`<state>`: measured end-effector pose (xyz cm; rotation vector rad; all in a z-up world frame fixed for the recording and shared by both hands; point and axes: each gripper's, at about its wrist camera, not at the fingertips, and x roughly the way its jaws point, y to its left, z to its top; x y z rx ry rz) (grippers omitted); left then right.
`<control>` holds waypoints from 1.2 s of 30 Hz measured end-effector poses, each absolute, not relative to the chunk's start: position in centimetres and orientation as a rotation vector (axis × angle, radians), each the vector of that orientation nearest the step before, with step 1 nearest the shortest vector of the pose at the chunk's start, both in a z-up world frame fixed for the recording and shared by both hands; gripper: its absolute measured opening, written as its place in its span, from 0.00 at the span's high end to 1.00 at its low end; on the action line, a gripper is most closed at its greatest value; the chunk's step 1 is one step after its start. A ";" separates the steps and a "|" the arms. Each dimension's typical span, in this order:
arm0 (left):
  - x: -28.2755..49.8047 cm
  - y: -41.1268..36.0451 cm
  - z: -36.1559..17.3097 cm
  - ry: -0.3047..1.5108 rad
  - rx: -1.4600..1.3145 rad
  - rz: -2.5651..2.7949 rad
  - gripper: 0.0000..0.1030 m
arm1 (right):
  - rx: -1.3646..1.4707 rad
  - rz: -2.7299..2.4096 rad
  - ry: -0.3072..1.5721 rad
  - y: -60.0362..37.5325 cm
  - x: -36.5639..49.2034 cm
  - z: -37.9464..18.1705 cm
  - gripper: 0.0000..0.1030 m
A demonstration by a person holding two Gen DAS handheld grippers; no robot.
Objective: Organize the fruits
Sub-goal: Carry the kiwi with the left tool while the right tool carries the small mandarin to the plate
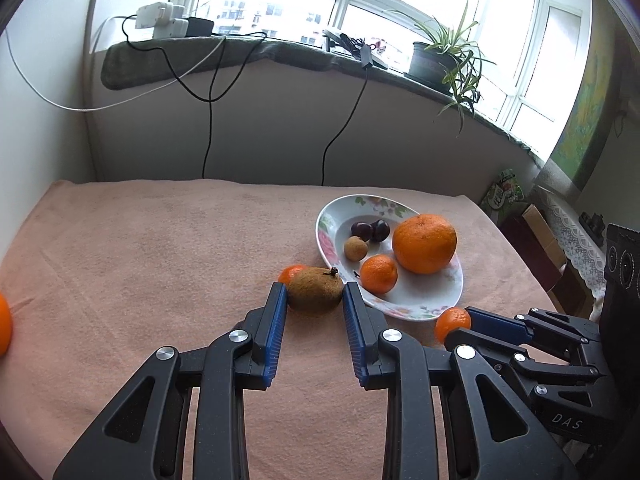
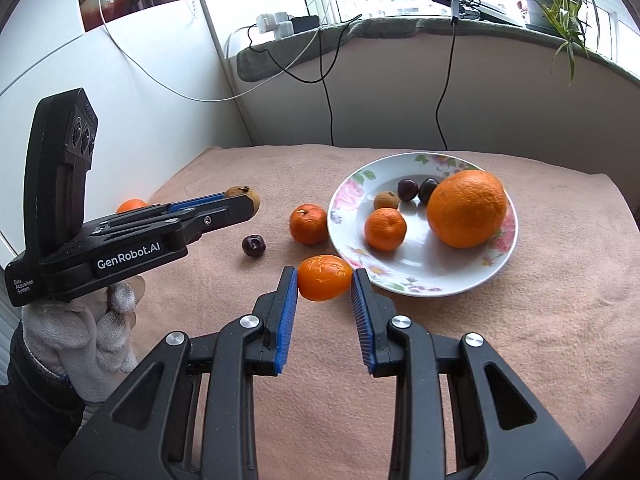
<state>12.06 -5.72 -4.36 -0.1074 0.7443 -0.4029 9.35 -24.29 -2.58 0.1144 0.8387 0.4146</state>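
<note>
The left gripper [image 1: 315, 298] pinches a kiwi [image 1: 315, 290] between its blue pads; the right gripper [image 2: 325, 280] pinches a small mandarin [image 2: 325, 277] just beside the plate [image 2: 404, 276]. Both point downward over a pink cloth [image 1: 160, 248]. The plate holds a big orange [image 2: 467, 208], a mandarin, a longan and two dark fruits. Loose on the cloth lie another mandarin [image 2: 309, 224] and a dark fruit [image 2: 253, 245]. A gloved hand [image 2: 80, 332] grips the left handle. Behind are a windowsill [image 1: 240, 50] with cables and a plant [image 1: 448, 56].
</note>
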 end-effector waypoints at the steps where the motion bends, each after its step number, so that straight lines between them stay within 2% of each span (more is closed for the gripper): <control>1: 12.1 -6.0 -4.3 0.744 -0.106 -0.407 0.74 | 0.119 0.407 0.838 -24.7 9.4 -2.6 0.72; 16: 12.9 -10.1 -4.6 0.763 -0.076 -0.471 0.74 | 0.163 0.316 0.847 -29.1 10.9 -3.4 0.72; 36: 13.5 -13.7 -5.5 0.795 -0.040 -0.516 0.74 | 0.159 0.311 0.873 -29.7 12.6 -5.0 0.72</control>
